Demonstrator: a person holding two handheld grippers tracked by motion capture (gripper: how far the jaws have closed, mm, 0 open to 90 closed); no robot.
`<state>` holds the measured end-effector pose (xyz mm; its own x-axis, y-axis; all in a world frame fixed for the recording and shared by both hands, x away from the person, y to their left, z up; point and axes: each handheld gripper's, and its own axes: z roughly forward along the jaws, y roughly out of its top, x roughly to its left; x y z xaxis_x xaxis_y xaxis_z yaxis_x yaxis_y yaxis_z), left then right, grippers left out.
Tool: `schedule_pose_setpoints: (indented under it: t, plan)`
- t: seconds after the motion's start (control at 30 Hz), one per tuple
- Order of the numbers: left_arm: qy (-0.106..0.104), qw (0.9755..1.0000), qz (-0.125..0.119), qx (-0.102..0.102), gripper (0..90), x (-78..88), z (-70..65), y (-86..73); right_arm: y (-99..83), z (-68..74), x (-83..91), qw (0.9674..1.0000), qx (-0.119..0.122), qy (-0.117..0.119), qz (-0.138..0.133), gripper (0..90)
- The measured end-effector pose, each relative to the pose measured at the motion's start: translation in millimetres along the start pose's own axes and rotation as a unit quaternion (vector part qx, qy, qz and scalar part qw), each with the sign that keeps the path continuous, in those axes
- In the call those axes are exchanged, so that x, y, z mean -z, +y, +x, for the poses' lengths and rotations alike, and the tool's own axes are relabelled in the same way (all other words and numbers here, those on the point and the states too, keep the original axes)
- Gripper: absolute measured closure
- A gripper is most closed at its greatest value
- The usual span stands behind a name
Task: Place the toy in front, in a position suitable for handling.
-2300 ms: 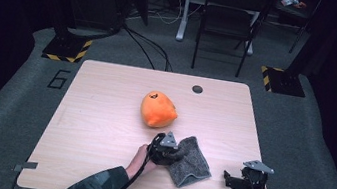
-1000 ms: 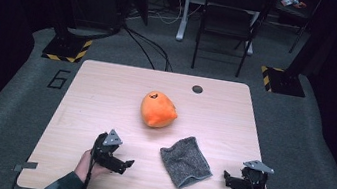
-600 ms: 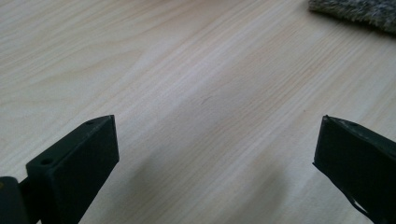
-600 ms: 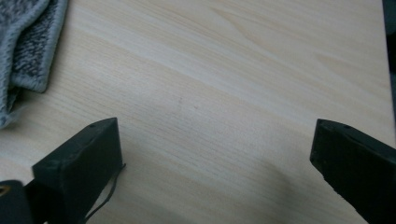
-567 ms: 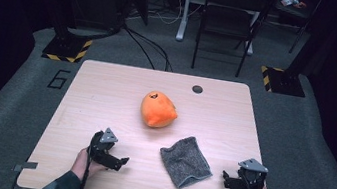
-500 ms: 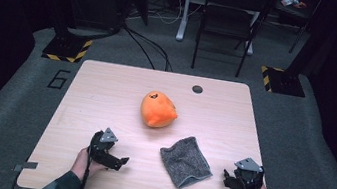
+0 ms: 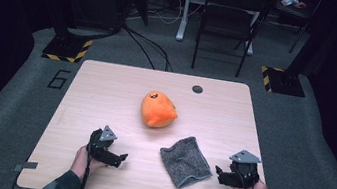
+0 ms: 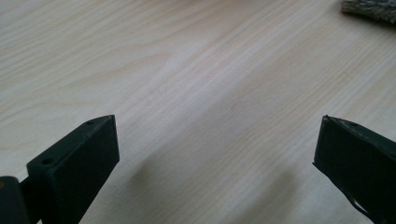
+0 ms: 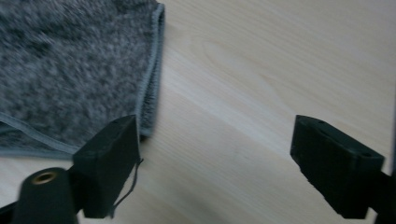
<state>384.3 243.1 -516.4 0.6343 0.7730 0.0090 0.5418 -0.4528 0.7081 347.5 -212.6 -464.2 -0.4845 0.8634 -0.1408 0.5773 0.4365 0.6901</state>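
A folded grey cloth (image 7: 185,162) lies flat on the wooden table (image 7: 106,90) near the front edge. An orange plush toy (image 7: 158,109) sits behind it at the table's middle. My left gripper (image 7: 121,158) rests low over the table left of the cloth, open, with bare wood between its jaws (image 8: 217,154); a cloth corner (image 8: 369,5) peeks in at top right. My right gripper (image 7: 218,172) hovers just right of the cloth, open and empty. Its jaws have just been opening a little. In the right gripper view (image 9: 215,154) the cloth's hemmed edge (image 9: 70,70) lies beside one jaw.
A small dark round grommet (image 7: 197,89) sits near the table's far edge. A folding chair (image 7: 228,22) and cables stand on the floor behind the table. Yellow-black striped blocks (image 7: 67,49) flank the far corners.
The left gripper let go of the cloth and drew back to the left. The right gripper has lifted and shifted slightly left toward the cloth's edge.
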Motion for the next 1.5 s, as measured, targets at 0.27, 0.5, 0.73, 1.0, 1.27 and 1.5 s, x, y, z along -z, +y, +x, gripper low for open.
schedule_pose_setpoints:
  t: [0.27,0.5,0.73,1.0,1.27,1.5]
  plan:
    - [0.001,0.9998,0.02,0.004,0.0,-4.3,0.7,0.5,25.7,24.2,-15.1,0.9972,0.005,0.072,0.018,6.0]
    - [-0.003,0.9993,0.038,-0.006,0.0,-9.9,3.9,0.4,47.1,52.6,-41.8,0.9928,0.028,0.104,0.053,0.0]
    - [0.006,0.9993,0.036,-0.004,0.0,-11.8,3.5,0.5,51.9,67.6,-55.1,0.9904,0.041,0.111,0.071,0.0]
    - [0.008,0.9994,0.033,0.006,0.0,-12.5,3.0,0.7,53.9,80.0,-68.2,0.9889,0.058,0.108,0.083,14.7]
    - [0.01,0.9995,0.029,0.0,0.0,-12.0,4.2,-0.9,45.7,76.7,-79.6,0.987,0.062,0.1,0.109,26.6]
    - [0.011,0.9998,0.017,0.004,0.1,-11.3,4.3,-4.3,44.1,75.6,-79.2,0.9856,0.071,0.117,0.099,35.4]
